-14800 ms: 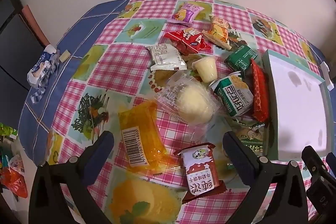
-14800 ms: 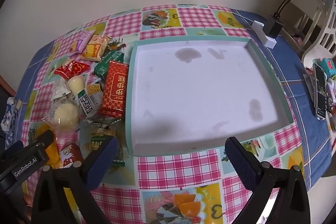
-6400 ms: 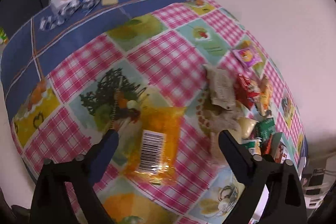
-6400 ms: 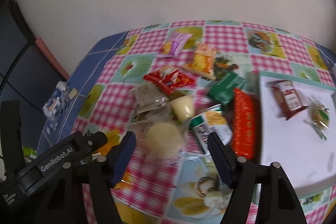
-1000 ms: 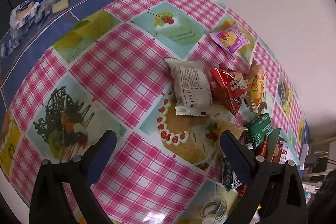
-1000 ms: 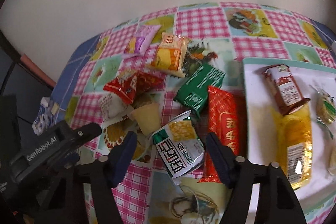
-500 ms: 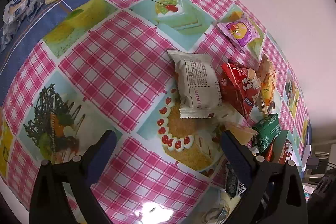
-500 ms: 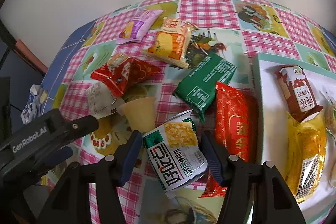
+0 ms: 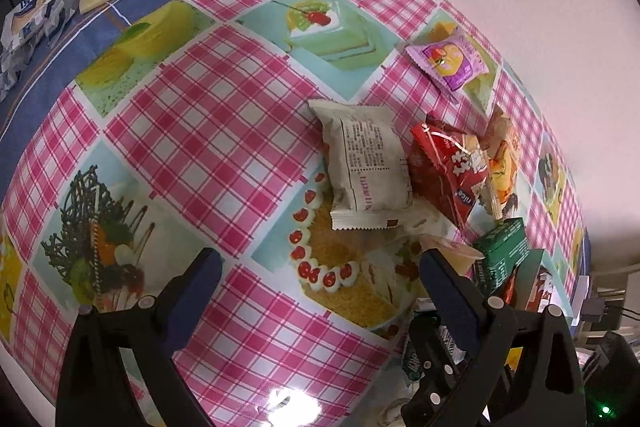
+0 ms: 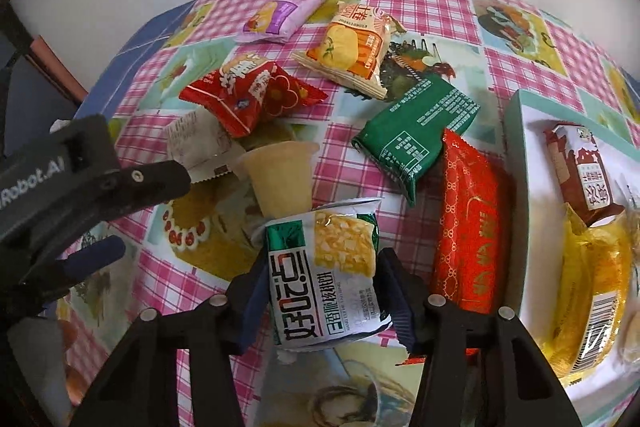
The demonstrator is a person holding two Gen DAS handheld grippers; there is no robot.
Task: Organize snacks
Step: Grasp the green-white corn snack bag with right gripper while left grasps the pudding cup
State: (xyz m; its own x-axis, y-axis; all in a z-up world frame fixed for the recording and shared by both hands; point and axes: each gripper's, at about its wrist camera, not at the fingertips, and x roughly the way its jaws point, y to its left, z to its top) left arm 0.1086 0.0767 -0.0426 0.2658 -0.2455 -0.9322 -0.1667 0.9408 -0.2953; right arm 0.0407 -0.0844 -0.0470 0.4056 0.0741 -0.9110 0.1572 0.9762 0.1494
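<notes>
1. The right gripper has just been closing its jaws; both pads now press the sides of the white-and-green snack packet, which lies on the tablecloth just left of the tray's left rim
2. The left gripper stands wide open over bare tablecloth, holding nothing

Both wrist cameras looked steeply down past their tongs, close above the table; both caught the red packet

glossy plastic snack wrappers on a shiny, smooth checked oilcloth tablecloth
</notes>
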